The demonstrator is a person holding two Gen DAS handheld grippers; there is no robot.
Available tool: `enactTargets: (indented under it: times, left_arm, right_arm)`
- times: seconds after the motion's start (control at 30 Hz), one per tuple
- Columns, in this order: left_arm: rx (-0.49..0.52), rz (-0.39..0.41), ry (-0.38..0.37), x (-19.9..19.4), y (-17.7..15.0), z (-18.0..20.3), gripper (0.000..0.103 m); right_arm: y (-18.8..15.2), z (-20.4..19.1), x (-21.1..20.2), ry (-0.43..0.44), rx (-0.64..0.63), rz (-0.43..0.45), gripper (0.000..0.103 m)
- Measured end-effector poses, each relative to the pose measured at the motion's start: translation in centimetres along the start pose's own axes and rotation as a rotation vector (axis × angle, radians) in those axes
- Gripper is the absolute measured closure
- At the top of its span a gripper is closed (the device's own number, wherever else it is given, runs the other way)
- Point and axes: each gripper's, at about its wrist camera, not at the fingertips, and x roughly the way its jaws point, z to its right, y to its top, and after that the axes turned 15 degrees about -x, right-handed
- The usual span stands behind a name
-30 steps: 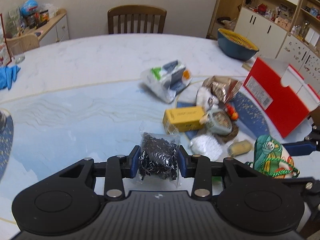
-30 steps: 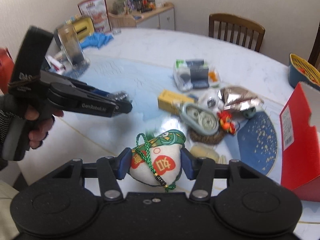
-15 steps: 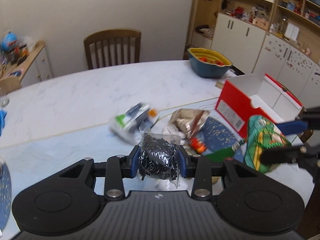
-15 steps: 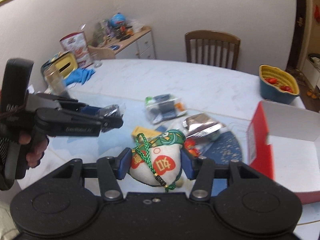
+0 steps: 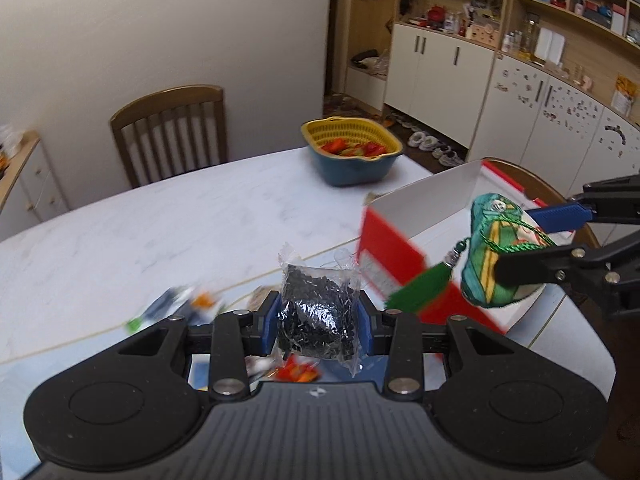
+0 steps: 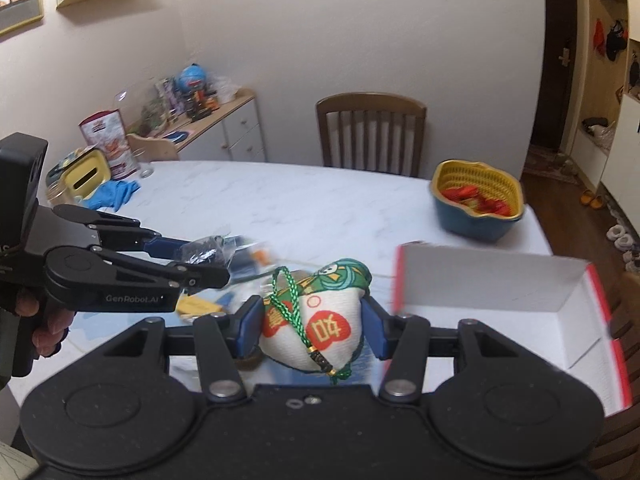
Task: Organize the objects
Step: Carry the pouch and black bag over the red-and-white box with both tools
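My left gripper (image 5: pixel 318 322) is shut on a clear bag of black beads (image 5: pixel 316 316) and holds it above the table; it also shows in the right wrist view (image 6: pixel 204 254). My right gripper (image 6: pixel 310 326) is shut on a white and green cloth sachet (image 6: pixel 320 320) with a green cord. In the left wrist view the sachet (image 5: pixel 490 256) hangs at the near edge of the open red box (image 5: pixel 392 240). The box's white inside (image 6: pixel 500 300) lies to the right of the sachet.
A blue and yellow basket (image 5: pixel 352 152) with red items stands at the table's far side, also in the right wrist view (image 6: pixel 476 204). Several small packets (image 5: pixel 176 304) lie on the table below the grippers. A wooden chair (image 6: pixel 370 132) stands behind the table.
Both grippers have lifted and swung right toward the red box, each still holding its item. The box now sits closer, with its open inside showing.
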Motion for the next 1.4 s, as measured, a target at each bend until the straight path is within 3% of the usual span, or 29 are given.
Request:
enactTargets:
  times: [0.37,0.63,1.07,1.4]
  left_arm:
    - [0.075,-0.037,-0.038,5.7,2.5,9.5,0.066]
    - [0.116,-0.081,-0.050,10.0,3.3,14.4,0.065]
    - [0.128,-0.205,0.050,18.7,3.0,17.2,0.065]
    - [0.148,-0.360,0.116,24.5,2.5,18.2,0.065]
  right_arm:
    - [-2.3,9.3,-1.4,-0.061,0.009,-0.001,0.052]
    - [-5.1,14.5,-0.7,-0.089,0.034,-0.044,0.051]
    - [-10.0,19.5,3.2,-0.061,0.063,-0.167,0.051]
    - [-11.5,19.7,7.0,0.015,-0.009,-0.307,0.051]
